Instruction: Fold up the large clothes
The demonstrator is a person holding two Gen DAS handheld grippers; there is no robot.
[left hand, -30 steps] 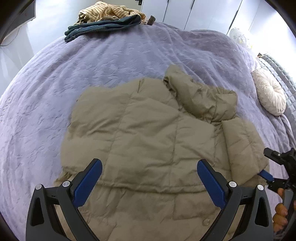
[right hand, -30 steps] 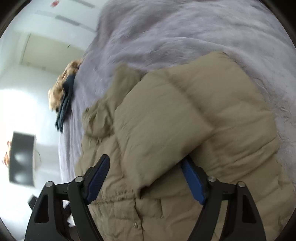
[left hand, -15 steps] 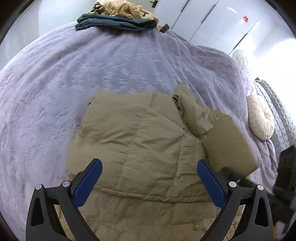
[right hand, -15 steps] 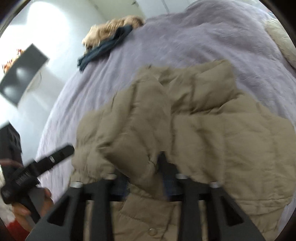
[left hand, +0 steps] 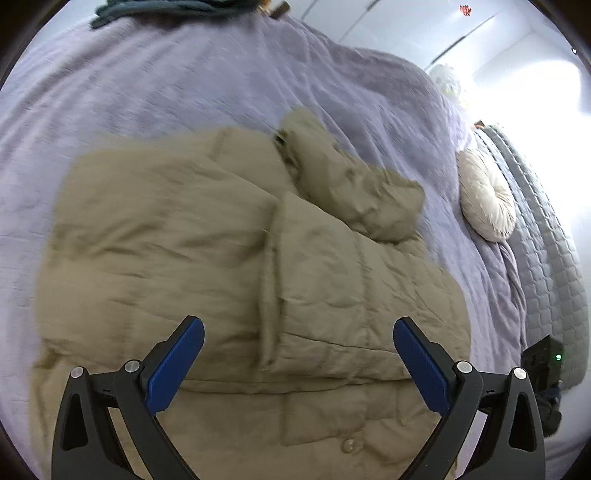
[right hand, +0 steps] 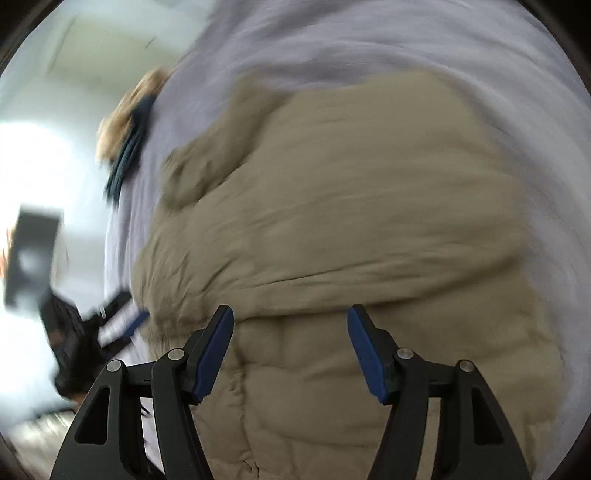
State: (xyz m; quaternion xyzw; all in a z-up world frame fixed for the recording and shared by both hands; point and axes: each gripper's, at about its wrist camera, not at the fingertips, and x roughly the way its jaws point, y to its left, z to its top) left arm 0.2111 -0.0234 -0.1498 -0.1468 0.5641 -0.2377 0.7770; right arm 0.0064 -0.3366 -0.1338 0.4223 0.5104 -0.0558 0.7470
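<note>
A tan puffer jacket (left hand: 177, 240) lies flat on the purple bedspread (left hand: 184, 81). Its right sleeve (left hand: 332, 280) is folded in over the body, and the hood (left hand: 354, 184) is bunched at the far end. My left gripper (left hand: 297, 354) is open and empty, hovering above the jacket's hem. In the blurred right wrist view the jacket (right hand: 351, 221) fills the middle. My right gripper (right hand: 290, 343) is open and empty just above it. The left gripper (right hand: 118, 317) shows at that view's left edge.
A pile of dark blue and striped clothes (left hand: 166, 7) lies at the bed's far edge and shows in the right wrist view too (right hand: 129, 140). A round cream cushion (left hand: 485, 195) and a grey quilted headboard (left hand: 546, 266) stand at the right.
My right gripper has let go of the sleeve and opened; the sleeve now lies folded across the jacket's body. Both views have swung, and the left gripper has come closer to the jacket.
</note>
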